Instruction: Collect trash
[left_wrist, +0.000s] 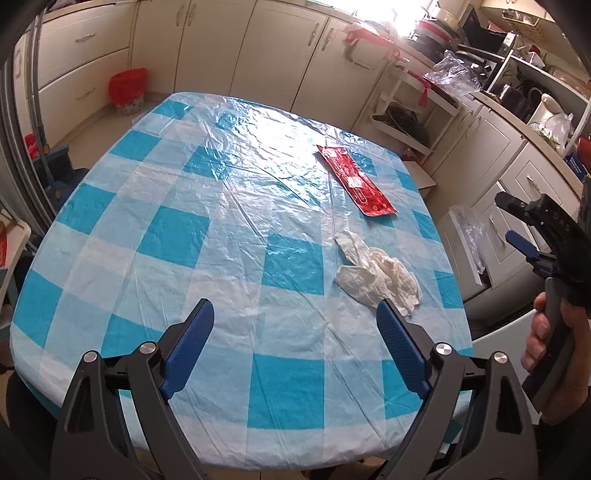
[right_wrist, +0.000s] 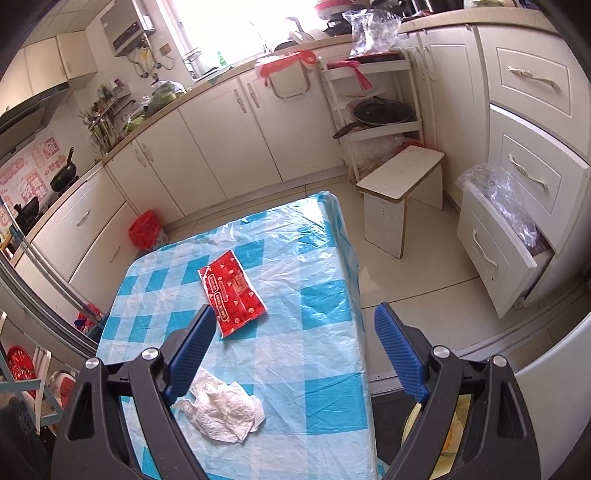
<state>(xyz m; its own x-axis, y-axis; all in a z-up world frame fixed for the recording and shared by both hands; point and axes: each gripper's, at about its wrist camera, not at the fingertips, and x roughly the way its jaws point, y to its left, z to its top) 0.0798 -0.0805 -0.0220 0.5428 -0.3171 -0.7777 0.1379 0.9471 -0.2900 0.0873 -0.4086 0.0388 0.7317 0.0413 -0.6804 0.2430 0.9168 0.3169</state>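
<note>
A table (left_wrist: 155, 236) covered with a blue-and-white checked plastic cloth fills most of both views, and two pieces of trash lie on it: a crumpled white tissue (left_wrist: 380, 277) and a flat red wrapper (left_wrist: 356, 181). The left tongs (left_wrist: 295, 325) hang over the near edge of the table with their blue-padded fingers spread wide and nothing between them. In the left view the tissue lies just beyond the tip of the right-hand finger, slightly outside the gap, and the wrapper lies farther off, toward the far right part of the cloth. The right tongs (right_wrist: 295, 332) are also spread wide and hold nothing; they hover above the table's right edge, so that one finger is over the cloth and the other over the floor beside it. From that view the tissue (right_wrist: 225, 410) lies low in the frame next to the left-hand finger, partly hidden behind it, while the wrapper (right_wrist: 232, 295) lies just past that finger's tip, near the middle of the cloth. In the left view the right tongs (left_wrist: 517, 229) show at the right edge of the frame, off to the side of the table, gripped by the person's hand (left_wrist: 550, 332). A small bin with a red bag (right_wrist: 146, 232) stands on the floor by the cabinets beyond the table's far corner.
</note>
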